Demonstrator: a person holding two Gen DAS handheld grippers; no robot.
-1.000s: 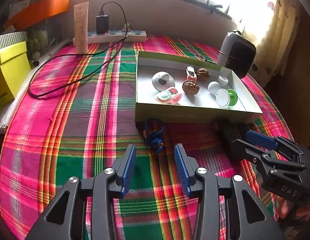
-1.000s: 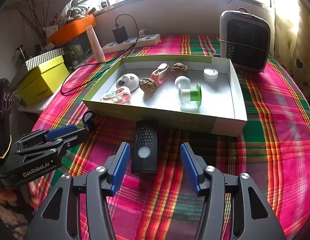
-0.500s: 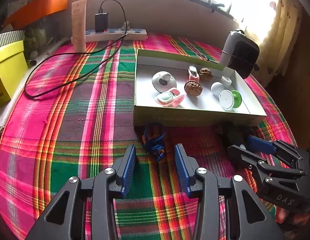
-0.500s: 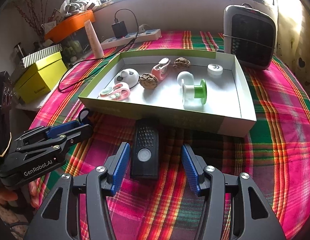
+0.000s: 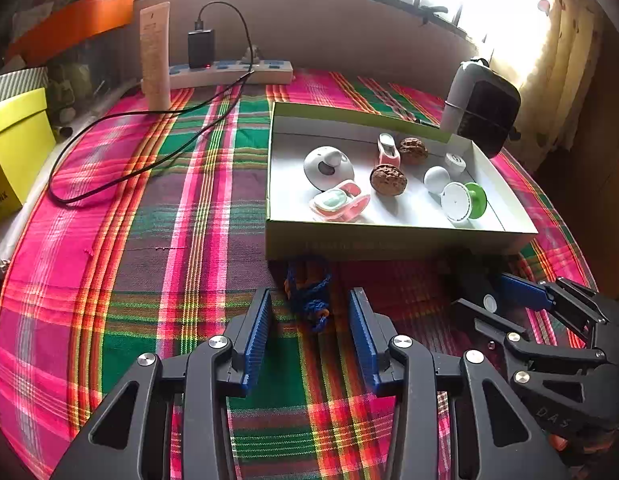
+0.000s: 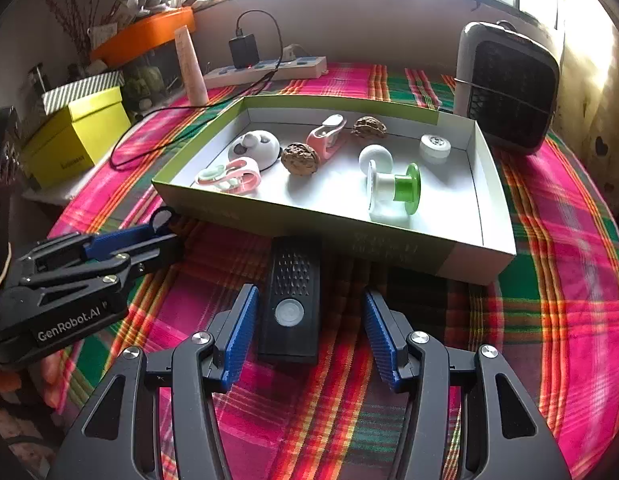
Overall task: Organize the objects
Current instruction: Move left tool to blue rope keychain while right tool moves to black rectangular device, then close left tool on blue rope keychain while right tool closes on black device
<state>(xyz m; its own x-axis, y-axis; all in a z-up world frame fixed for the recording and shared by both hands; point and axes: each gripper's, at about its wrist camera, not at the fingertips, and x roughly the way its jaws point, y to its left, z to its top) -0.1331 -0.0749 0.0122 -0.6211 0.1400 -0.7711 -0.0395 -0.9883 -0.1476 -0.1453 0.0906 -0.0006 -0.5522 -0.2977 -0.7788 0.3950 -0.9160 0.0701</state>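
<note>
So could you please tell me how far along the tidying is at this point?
Mostly done: the box already holds eight small items. In hand, nothing yet: the right gripper is open around the black remote, and the left gripper is open at the blue cord. Both still need boxing.

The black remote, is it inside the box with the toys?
No, the black remote lies on the plaid cloth outside the box, between the open right gripper fingers.

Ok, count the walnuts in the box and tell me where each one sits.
2. One walnut lies mid-box, between the white dome gadget and the pink clip. The other walnut sits by the back wall. None seem hidden.
</note>
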